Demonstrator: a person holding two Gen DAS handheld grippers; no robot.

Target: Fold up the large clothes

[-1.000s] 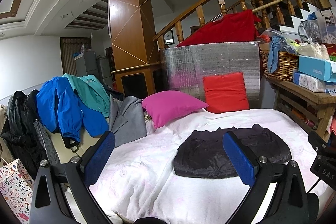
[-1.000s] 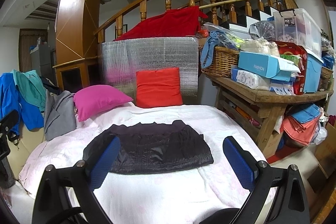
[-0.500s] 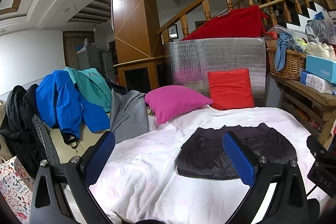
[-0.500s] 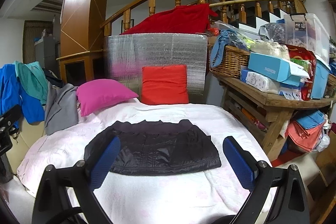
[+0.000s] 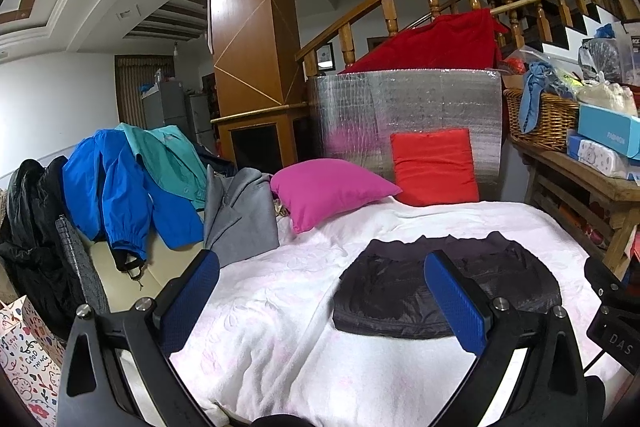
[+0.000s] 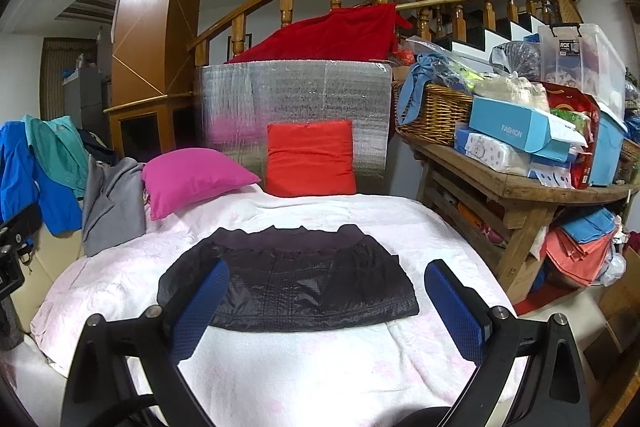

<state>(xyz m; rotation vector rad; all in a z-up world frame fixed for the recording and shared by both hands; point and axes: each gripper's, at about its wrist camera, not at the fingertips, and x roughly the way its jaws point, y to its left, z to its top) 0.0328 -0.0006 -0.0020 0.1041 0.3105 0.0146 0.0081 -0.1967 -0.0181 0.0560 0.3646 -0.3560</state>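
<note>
A dark quilted garment (image 6: 288, 279) lies folded flat on the white bed cover (image 6: 320, 367); it also shows in the left wrist view (image 5: 400, 291), right of centre. My left gripper (image 5: 320, 303) is open and empty, held above the bed's near edge, to the left of the garment. My right gripper (image 6: 326, 307) is open and empty, held above the bed just in front of the garment. A pile of unfolded clothes lies at the left: a blue jacket (image 5: 116, 187), a teal shirt (image 5: 172, 155), a grey garment (image 5: 240, 215) and a black jacket (image 5: 32, 227).
A pink pillow (image 5: 328, 187) and a red cushion (image 5: 434, 167) rest at the head of the bed against a silver foil board (image 5: 400, 107). A cluttered wooden table (image 6: 520, 187) with a wicker basket (image 6: 436, 111) stands right. A gift bag (image 5: 20, 359) stands lower left.
Both grippers have drifted slightly, shifting the views a little; the garment appears a bit further away. Both stay open and empty. The folded garment has not moved.
</note>
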